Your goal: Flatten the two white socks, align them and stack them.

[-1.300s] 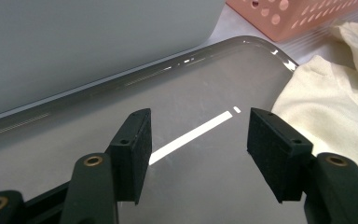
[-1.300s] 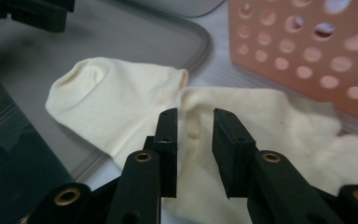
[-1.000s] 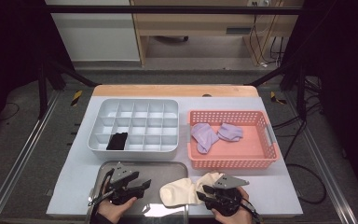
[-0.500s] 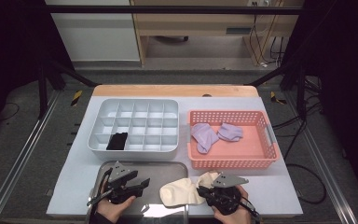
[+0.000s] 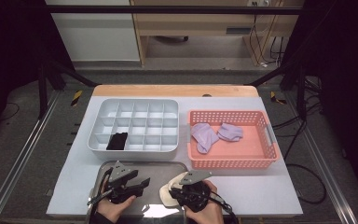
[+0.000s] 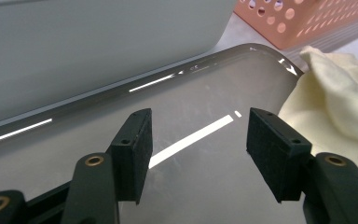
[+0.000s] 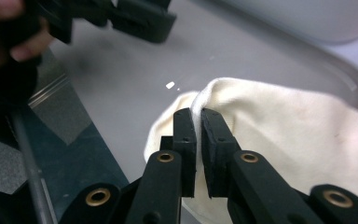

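we hold the right gripper (image 7: pixel 198 116) with its jaws pinched tight on a fold of the cream sock (image 7: pixel 279 140), which lies at the right end of the metal tray (image 5: pixel 158 170) at the near edge of the table (image 5: pixel 261 186); in the high view the sock (image 5: pixel 168 193) peeks out from under the right gripper (image 5: pixel 186 189). our left gripper (image 6: pixel 198 140) hovers over the bare tray (image 6: pixel 191 98) with its jaws spread wide and nothing between them, the sock (image 6: pixel 335 93) just off to its right. in the high view the left gripper (image 5: pixel 140 183) sits near the tray's left half. beyond the tray stands the grey divided organiser (image 5: pixel 135 105) with a black sock (image 5: pixel 117 141) in a front compartment, and beside it the pink basket (image 5: pixel 233 161) holds two lilac socks (image 5: pixel 216 134).
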Demonstrator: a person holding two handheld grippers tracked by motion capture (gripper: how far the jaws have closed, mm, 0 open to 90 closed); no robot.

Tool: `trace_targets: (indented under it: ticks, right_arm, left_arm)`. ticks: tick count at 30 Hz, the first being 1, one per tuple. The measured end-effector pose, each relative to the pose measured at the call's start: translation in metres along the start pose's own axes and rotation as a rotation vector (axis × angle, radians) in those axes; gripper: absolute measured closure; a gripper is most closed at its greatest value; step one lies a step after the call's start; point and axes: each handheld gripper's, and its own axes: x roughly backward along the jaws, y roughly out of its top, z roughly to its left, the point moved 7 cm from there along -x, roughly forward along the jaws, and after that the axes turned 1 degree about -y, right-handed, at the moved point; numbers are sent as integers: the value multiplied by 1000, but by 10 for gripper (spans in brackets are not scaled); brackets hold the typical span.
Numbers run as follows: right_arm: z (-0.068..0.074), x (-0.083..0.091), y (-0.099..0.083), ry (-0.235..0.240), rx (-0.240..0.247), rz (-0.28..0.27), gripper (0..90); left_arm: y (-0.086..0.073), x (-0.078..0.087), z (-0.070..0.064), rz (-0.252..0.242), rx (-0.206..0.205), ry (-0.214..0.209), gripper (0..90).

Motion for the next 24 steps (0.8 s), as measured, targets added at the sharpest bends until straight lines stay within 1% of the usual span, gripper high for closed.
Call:
trace_targets:
  ticks: [3, 5, 7, 8, 9, 10, 12, 13, 14, 15, 16, 17, 20, 22, 24]
  right_arm:
    - [-1, -8, -7, 12, -16, 13, 793]
    - [-2, -8, -9, 25, -16, 5, 757]
    - [-2, -4, -5, 46, -16, -27, 704]
    - [-3, 2, -1, 53, -18, -58, 683]
    - [-4, 7, 1, 56, -22, -80, 665]
    - [-8, 14, 5, 49, -22, -111, 664]
    - [-19, 30, 7, 15, -32, -153, 677]
    - [-27, 37, 6, -15, -39, -168, 687]
    - [-39, 46, 4, -61, -46, -179, 691]
    - [-47, 50, 1, -91, -47, -168, 700]
    - [-58, 57, -4, -138, -56, -161, 704]
    - [-68, 61, -9, -174, -61, -148, 707]
    - [-83, 64, -21, -210, -86, -122, 708]
    - [-90, 61, -28, -211, -115, -116, 713]
    - [-94, 57, -33, -202, -144, -111, 721]
  left_arm:
    - [1, 0, -1, -4, 2, -7, 405]
    - [2, 1, -2, -9, 3, -12, 405]
    - [4, 3, -4, -18, 8, -21, 405]
    - [5, 3, -5, -21, 9, -23, 405]
    - [6, 4, -6, -24, 8, -25, 405]
    - [7, 5, -7, -29, 8, -28, 405]
    - [11, 7, -11, -34, -2, -31, 406]
    - [13, 8, -15, -39, -5, -35, 408]
    - [15, 9, -17, -40, -7, -38, 412]
    - [17, 9, -20, -37, -12, -39, 417]
    - [18, 9, -24, -38, -14, -42, 420]
    - [19, 8, -26, -34, -18, -44, 425]
    - [20, 4, -34, -19, -32, -47, 428]
    - [21, -2, -42, -1, -45, -50, 432]
    - [23, -7, -48, 4, -46, -60, 436]
